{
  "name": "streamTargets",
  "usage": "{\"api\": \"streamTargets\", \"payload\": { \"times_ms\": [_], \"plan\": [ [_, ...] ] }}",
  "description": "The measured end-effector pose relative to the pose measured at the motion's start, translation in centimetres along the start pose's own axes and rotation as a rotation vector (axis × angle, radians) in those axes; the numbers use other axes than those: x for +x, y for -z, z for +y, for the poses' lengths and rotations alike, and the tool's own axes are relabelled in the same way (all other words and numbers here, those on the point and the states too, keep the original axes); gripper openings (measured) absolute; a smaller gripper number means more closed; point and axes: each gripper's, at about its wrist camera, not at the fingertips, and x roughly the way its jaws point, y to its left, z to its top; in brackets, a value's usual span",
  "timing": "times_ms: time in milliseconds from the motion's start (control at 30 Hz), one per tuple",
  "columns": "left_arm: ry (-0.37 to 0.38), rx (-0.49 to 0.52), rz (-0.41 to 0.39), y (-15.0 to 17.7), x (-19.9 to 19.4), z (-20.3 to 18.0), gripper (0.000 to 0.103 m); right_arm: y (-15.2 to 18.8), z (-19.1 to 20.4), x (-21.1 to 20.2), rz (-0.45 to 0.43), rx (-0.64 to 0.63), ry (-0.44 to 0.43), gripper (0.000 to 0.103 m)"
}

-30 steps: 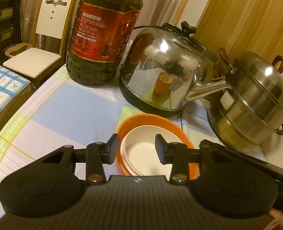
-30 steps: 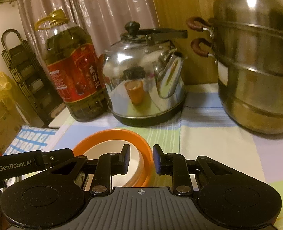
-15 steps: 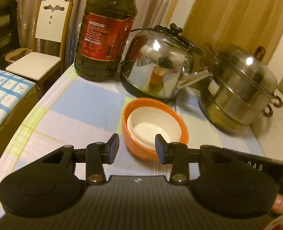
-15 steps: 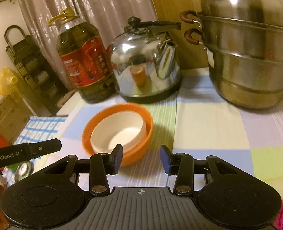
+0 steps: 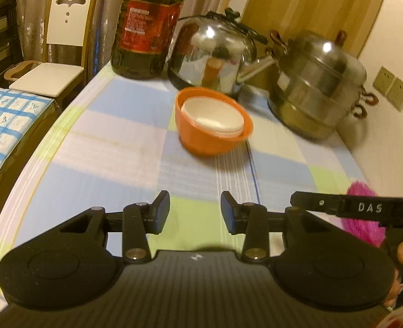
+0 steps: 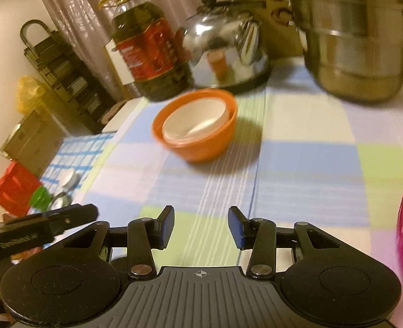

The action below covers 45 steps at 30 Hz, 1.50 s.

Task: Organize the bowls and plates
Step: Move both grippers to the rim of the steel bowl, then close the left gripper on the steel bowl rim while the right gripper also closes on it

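Both grippers, the left gripper [image 5: 195, 213] and the right gripper [image 6: 201, 227], hang near the surface [image 5: 105, 147] with fingers partly apart and holding nothing. Farther off, the white bowl [image 5: 212, 114] sits inside the orange bowl [image 5: 201, 139], by the kettle [image 5: 215, 54]. I think the stack looks done, so reach slowly and don't bump it.

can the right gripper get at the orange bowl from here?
Probably yes. The right gripper is open and empty, with only bare tablecloth between it and the orange bowl; kettle sits behind.
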Motion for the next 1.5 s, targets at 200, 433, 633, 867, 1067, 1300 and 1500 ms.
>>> {"api": "streamTargets", "payload": {
  "times_ms": [200,433,633,867,1067,1300,1500],
  "plan": [
    [-0.020,0.000,0.047,3.0,-0.5,0.2,0.037,2.7,0.9,-0.2,0.059,0.003,-0.012,0.044],
    [-0.061,-0.007,0.109,5.4,-0.2,1.3,0.037,4.4,1.4,0.8,0.118,-0.037,0.004,0.044],
    [-0.041,-0.048,0.140,6.2,0.4,1.9,0.037,5.0,1.3,1.6,0.161,-0.012,-0.003,0.044],
    [-0.038,-0.075,0.181,6.7,1.2,2.1,0.030,6.2,1.6,2.4,0.206,-0.033,0.014,0.044],
    [-0.043,-0.073,0.182,6.9,1.2,2.1,0.020,6.6,1.8,2.6,0.217,-0.033,-0.007,0.041],
    [-0.052,-0.065,0.193,7.1,1.6,2.0,0.012,7.0,2.5,3.1,0.230,-0.053,-0.018,0.024],
    [-0.060,-0.054,0.190,7.2,1.5,1.8,0.012,7.1,3.0,3.3,0.229,-0.066,-0.021,0.013]
  ]
}}
